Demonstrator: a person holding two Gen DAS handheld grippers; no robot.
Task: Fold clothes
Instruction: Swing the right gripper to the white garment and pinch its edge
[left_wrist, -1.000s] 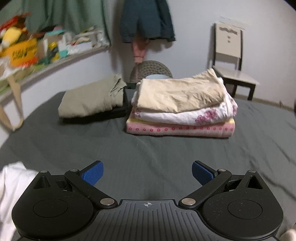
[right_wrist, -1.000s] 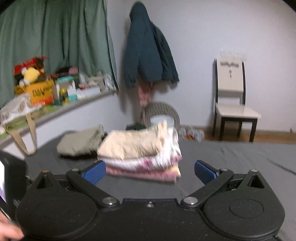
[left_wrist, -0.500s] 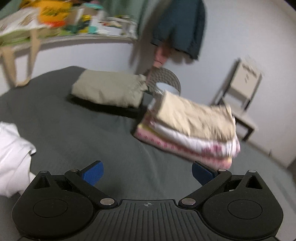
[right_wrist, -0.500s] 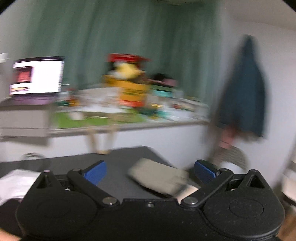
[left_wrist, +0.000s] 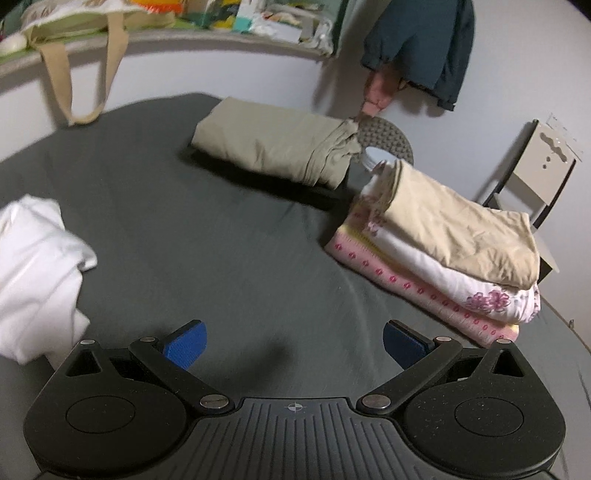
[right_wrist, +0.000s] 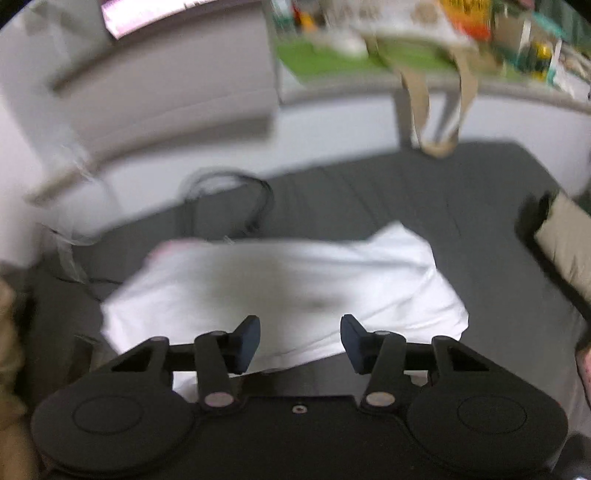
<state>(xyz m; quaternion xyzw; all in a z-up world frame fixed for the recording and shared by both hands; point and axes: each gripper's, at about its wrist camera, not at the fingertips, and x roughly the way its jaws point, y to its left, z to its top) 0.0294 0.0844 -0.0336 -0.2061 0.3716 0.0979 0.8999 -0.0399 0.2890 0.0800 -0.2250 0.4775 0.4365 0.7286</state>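
Your right hand-held gripper (right_wrist: 300, 341) hovers over the rumpled white garment (right_wrist: 284, 280) on the grey bed (left_wrist: 221, 229), jaws partly apart and grasping nothing; your left hand-held gripper (left_wrist: 293, 341) is released wide over bare sheet. Pinch too deep and you may catch several soft, limp layers or the sheet, bunching the fold. The folded stack (left_wrist: 443, 243) lies well apart.
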